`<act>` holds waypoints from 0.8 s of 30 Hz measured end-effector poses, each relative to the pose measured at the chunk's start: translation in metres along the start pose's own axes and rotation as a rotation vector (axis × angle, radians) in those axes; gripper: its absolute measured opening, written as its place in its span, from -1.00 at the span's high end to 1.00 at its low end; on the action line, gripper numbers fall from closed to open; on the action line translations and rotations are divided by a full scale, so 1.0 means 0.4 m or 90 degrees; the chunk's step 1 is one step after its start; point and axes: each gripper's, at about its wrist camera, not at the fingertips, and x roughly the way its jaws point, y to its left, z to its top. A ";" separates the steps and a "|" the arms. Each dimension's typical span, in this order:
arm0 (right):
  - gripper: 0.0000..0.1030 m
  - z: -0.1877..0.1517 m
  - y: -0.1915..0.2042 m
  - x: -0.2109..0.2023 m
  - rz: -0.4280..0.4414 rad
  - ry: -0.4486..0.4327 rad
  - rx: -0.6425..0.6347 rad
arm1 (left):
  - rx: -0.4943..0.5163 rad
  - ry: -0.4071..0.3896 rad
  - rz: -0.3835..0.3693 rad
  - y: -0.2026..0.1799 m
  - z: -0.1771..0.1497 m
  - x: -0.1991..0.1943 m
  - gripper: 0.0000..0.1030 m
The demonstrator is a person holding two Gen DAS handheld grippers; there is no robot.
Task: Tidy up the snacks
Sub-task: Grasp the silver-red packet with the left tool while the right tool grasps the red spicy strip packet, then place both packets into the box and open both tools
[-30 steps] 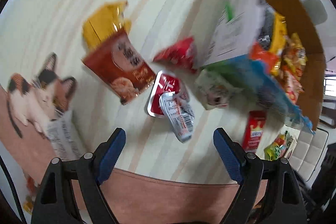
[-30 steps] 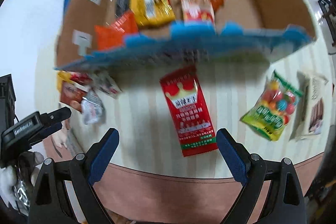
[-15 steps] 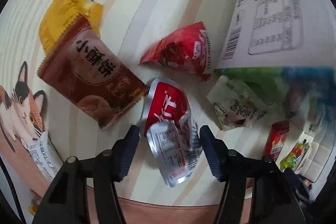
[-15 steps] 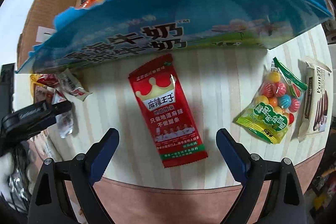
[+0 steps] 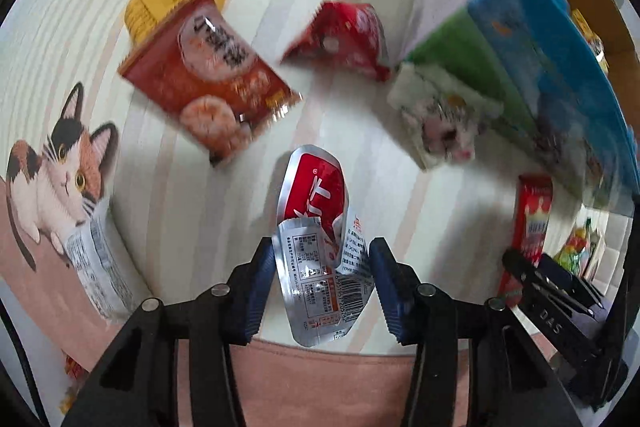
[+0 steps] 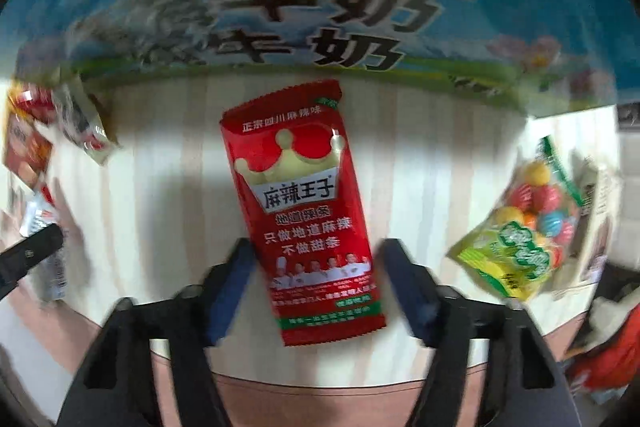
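Snacks lie scattered on striped table (image 5: 192, 211), near milk carton box (image 6: 280, 7). Right gripper (image 6: 316, 283) closing narrow around red spicy-strip packet (image 6: 304, 203), pads not pressing. Left gripper (image 5: 322, 283) closing on silver-red packet (image 5: 320, 247), pads touching.

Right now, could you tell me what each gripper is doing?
Left gripper: closing on the silver packet.
Right gripper: closing around the red pouch.

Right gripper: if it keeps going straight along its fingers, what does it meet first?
Likely the red spicy-strip packet, lying flat on the table between the closing jaws of the right gripper. A slight gap shows each side, though blur leaves contact unclear.
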 end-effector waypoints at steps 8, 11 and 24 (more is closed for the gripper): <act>0.10 -0.081 0.012 0.002 0.017 0.003 0.001 | 0.048 -0.010 0.000 -0.082 -0.132 -0.015 0.13; 0.11 -0.115 -0.001 0.000 0.035 0.001 0.014 | 0.063 -0.010 -0.006 -0.121 -0.164 -0.018 0.13; 0.12 -0.162 -0.107 -0.262 0.171 -0.087 0.055 | 0.119 -0.052 -0.091 -0.212 -0.237 -0.213 0.13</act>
